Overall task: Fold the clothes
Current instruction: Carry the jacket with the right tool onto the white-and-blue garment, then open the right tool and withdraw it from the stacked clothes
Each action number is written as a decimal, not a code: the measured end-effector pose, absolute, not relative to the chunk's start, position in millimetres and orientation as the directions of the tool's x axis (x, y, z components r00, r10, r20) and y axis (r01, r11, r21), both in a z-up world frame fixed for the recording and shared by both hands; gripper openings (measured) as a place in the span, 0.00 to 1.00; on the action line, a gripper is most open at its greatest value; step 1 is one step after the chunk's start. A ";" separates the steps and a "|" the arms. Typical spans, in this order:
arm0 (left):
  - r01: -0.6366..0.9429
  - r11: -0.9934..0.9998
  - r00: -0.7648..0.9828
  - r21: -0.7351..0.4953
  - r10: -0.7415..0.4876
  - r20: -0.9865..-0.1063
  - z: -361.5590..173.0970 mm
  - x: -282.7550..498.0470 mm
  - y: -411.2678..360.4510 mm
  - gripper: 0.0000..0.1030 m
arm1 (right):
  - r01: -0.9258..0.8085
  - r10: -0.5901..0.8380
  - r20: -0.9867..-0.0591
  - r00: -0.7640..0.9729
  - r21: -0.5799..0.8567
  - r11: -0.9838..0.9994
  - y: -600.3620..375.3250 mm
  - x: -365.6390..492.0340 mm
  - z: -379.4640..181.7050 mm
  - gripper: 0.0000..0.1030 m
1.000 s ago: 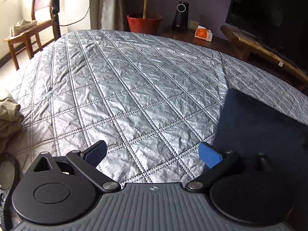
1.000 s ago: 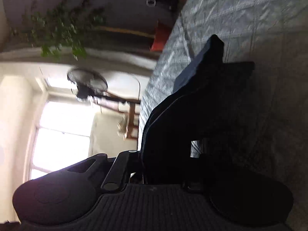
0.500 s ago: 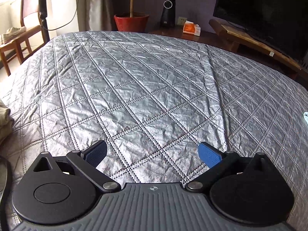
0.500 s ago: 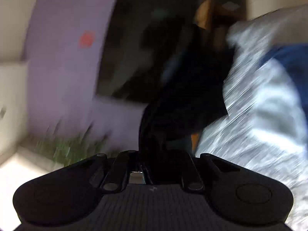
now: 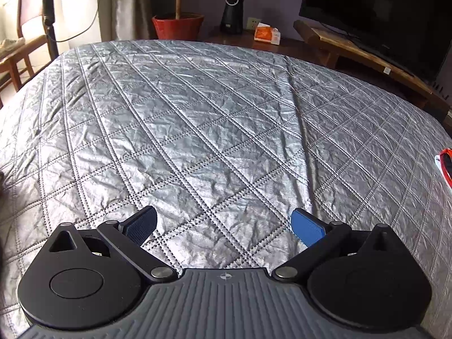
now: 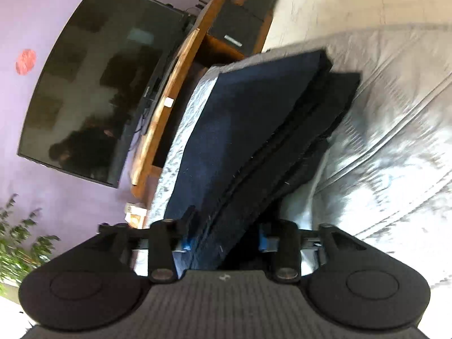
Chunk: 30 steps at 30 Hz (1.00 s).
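Note:
My right gripper (image 6: 223, 238) is turned on its side and its jaws stand partly apart around a folded dark navy garment (image 6: 254, 130), which fills the gap between the fingers and rests against the grey quilted bedspread (image 6: 395, 141). My left gripper (image 5: 223, 224) is open and empty, low over the same silver quilted bedspread (image 5: 197, 130). The garment is out of sight in the left wrist view.
A TV (image 5: 381, 8) on a wooden stand (image 5: 353, 45) sits beyond the bed's far right. A red plant pot (image 5: 178, 26), a black speaker (image 5: 232, 12) and an orange tissue pack (image 5: 267, 34) stand at the far edge. A red-and-white item (image 5: 446, 166) lies at the right edge.
My right gripper swung round with the dark garment, from facing the window to facing the TV, and its jaws have opened wider. My left gripper swung right; the garment left its view.

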<state>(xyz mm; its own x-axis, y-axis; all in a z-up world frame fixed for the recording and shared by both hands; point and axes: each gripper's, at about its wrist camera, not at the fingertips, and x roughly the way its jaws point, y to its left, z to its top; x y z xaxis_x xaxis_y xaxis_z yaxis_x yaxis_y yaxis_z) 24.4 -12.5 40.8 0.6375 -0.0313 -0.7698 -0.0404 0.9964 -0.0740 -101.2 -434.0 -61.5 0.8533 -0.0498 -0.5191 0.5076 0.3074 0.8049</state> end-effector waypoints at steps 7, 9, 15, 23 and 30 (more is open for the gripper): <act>-0.030 0.996 0.629 -0.087 -0.049 -0.776 40.7 25.3 -12.6 0.99 | 0.587 -0.190 -0.615 0.765 0.547 0.597 -405.3 -116.9 -12.9 0.66; -0.016 0.996 0.620 -0.090 -0.061 -0.783 39.6 24.5 -15.9 0.99 | 0.562 -0.256 -0.600 0.758 0.401 0.724 -400.7 -117.0 2.3 0.64; 0.033 0.995 0.613 -0.094 -0.094 -0.785 40.0 14.9 -22.4 0.99 | 0.470 -0.325 -0.697 0.639 0.020 0.883 -471.1 -62.5 6.1 0.61; 0.093 0.987 0.562 -0.132 -0.162 -0.811 45.7 -14.7 -23.5 0.96 | 0.430 -0.185 -0.779 0.598 0.117 0.895 -435.7 -112.3 6.3 0.59; 0.162 0.971 0.558 -0.178 -0.239 -0.795 81.1 -89.2 -35.6 0.92 | 0.444 -0.215 -0.783 0.584 0.087 0.892 -389.3 -168.5 24.2 0.63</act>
